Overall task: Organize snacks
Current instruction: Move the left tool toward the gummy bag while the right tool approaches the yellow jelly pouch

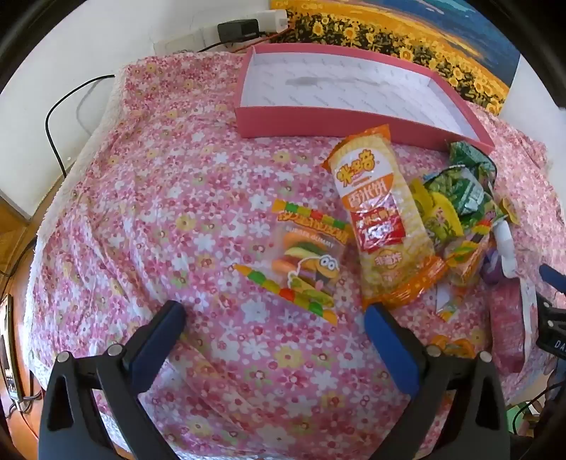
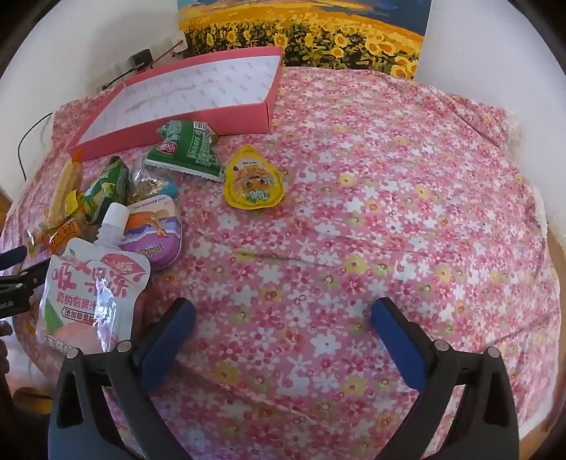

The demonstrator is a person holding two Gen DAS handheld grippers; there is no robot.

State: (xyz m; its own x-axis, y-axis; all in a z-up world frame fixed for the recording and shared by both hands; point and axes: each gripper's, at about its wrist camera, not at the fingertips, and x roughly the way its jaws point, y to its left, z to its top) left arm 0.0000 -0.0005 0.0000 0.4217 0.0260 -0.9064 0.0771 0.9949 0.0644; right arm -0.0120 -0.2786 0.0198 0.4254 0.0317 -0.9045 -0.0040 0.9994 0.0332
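An empty pink box (image 1: pixel 247 122) (image 2: pixel 198 116) with a white floor stands at the back of the flowered table. In front of it lies a heap of snacks: a burger gummy bag (image 1: pixel 306 263), a long orange rice-cracker pack (image 1: pixel 380 216), and green packets (image 1: pixel 460 191). The right wrist view shows a green packet (image 2: pixel 187 150), a yellow jelly cup (image 2: pixel 253 182), a purple tin (image 2: pixel 157 230) and a white jelly pouch (image 2: pixel 88 297). My left gripper (image 1: pixel 276 315) hangs open just short of the gummy bag. My right gripper (image 2: pixel 283 315) is open over bare cloth, right of the pouch.
A pink flowered cloth (image 2: pixel 371 212) covers the table. A sunflower picture (image 1: pixel 406 39) leans on the white wall behind the box. A power strip with a black plug (image 1: pixel 238 28) and cables lie at the back left. Wooden floor shows past the left edge.
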